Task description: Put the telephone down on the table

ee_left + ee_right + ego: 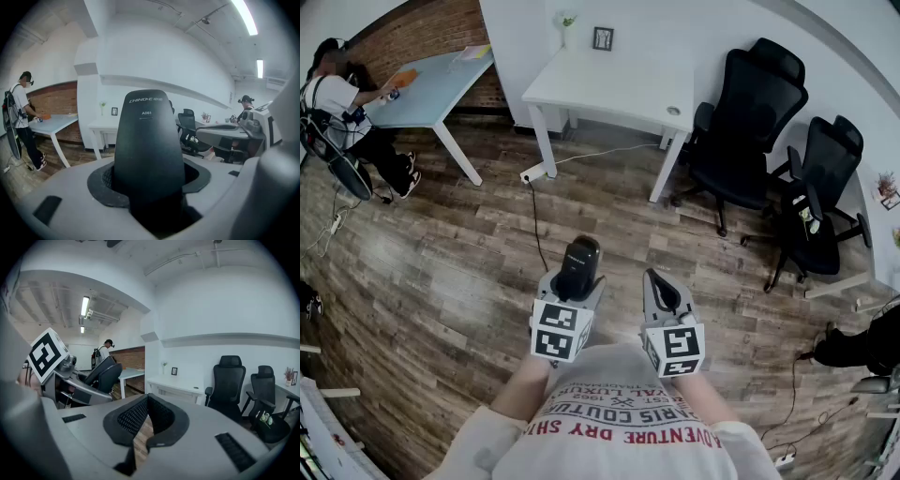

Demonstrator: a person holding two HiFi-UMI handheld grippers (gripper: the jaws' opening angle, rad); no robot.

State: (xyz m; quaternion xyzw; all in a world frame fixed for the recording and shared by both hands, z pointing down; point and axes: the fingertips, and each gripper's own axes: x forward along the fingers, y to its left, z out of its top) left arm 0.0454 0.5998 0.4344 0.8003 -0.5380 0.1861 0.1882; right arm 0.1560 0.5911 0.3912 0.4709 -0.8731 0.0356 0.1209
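Observation:
My left gripper (573, 278) is shut on a black telephone handset (579, 262), held upright at waist height over the wooden floor. In the left gripper view the handset (149, 140) stands between the dark pads and fills the middle; it carries small white print near its top. My right gripper (660, 287) hangs beside it to the right, shut, with nothing between its pads (123, 420). The white table (609, 89) stands ahead, across the floor, with a small picture frame (603, 38) at its far edge. It also shows far off as the white table (101, 125) and the white table (176, 387).
Two black office chairs (748, 122) (823, 192) stand right of the white table. A light blue table (431, 89) is at the far left with a person (337, 103) beside it. A cable (534, 220) runs over the floor from the table's leg.

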